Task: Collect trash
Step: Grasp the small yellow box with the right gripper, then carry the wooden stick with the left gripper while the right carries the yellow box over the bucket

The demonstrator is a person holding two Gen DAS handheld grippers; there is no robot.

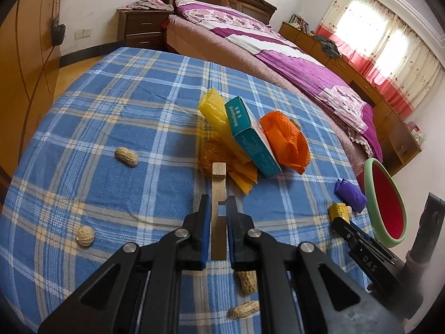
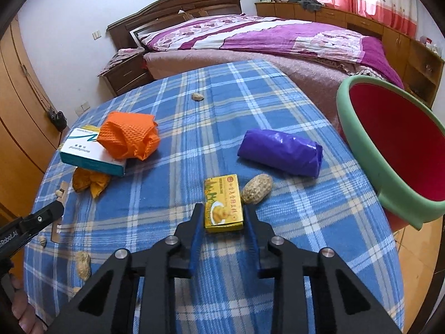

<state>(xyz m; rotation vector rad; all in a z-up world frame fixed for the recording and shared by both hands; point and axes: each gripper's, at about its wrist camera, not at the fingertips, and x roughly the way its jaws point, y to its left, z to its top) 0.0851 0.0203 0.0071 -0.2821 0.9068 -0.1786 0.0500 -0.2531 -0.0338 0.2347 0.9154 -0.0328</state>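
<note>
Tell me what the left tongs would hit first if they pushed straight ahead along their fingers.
Probably the orange mesh net, just past the wooden stick that the left tongs grip; depth is uncertain.

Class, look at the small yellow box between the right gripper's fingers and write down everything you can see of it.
The small yellow box is flat printed cardboard with red characters, green lettering and a food picture on top. It lies face up on the blue plaid cloth, between the right gripper's blue pads, which sit against its sides. A peanut rests at its right edge. It looks intact and closed.
</note>
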